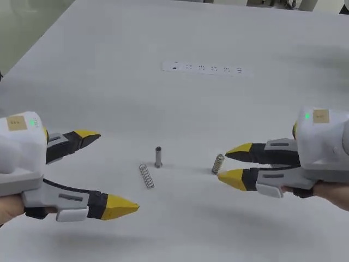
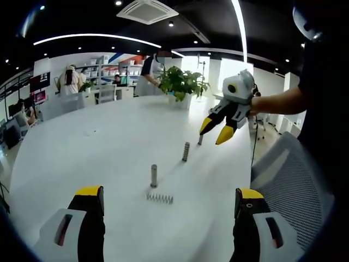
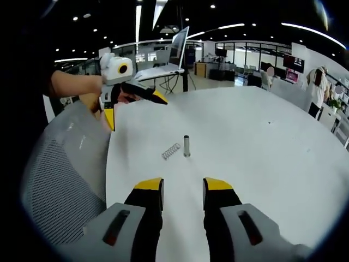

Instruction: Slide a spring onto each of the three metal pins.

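Note:
A bare metal pin stands upright mid-table, with a loose spring lying just beside it on its near left. A second spring stands nearly upright farther right. My right gripper is open, its yellow tips just right of that standing spring, nothing between them. My left gripper is open wide at the left, apart from the pin. In the left gripper view the pin, lying spring and standing spring line up toward the right gripper. A small upright piece stands beside its tips.
A white power strip lies flat farther back on the white table. A mesh chair stands at the table's near edge. People and a potted plant are beyond the far end.

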The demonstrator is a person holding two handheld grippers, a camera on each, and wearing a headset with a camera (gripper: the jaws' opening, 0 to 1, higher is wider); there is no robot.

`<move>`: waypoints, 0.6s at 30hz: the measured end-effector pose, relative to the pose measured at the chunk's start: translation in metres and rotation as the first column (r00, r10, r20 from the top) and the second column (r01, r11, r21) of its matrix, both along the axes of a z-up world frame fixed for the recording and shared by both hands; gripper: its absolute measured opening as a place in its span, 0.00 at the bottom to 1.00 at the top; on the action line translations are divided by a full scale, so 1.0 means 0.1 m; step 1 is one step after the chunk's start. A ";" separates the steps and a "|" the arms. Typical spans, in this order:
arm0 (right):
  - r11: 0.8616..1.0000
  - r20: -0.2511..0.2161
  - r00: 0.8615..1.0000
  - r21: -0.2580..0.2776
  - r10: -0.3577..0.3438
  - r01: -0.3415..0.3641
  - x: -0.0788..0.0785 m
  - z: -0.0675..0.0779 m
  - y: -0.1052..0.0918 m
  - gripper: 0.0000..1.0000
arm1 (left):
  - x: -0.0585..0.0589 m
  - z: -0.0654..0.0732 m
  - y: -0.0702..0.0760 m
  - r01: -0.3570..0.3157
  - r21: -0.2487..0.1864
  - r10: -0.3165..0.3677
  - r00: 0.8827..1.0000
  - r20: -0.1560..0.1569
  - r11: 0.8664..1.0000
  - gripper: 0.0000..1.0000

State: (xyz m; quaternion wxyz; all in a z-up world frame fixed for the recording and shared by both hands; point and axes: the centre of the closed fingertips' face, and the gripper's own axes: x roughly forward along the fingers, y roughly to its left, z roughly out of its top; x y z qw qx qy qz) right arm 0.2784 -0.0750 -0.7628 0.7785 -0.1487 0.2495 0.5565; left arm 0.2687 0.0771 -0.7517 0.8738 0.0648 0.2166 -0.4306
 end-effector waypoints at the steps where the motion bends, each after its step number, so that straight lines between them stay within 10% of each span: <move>1: 1.000 -0.007 1.000 0.004 -0.002 0.002 -0.02 -0.01 0.00 0.29 | 0.00 0.00 0.00 0.001 0.000 -0.001 1.000 -0.001 1.000 0.97; 18: 0.999 -0.076 0.997 0.004 -0.034 0.035 -0.14 -0.11 -0.03 0.30 | -0.04 -0.04 -0.03 0.011 0.000 -0.011 1.000 -0.015 1.000 0.96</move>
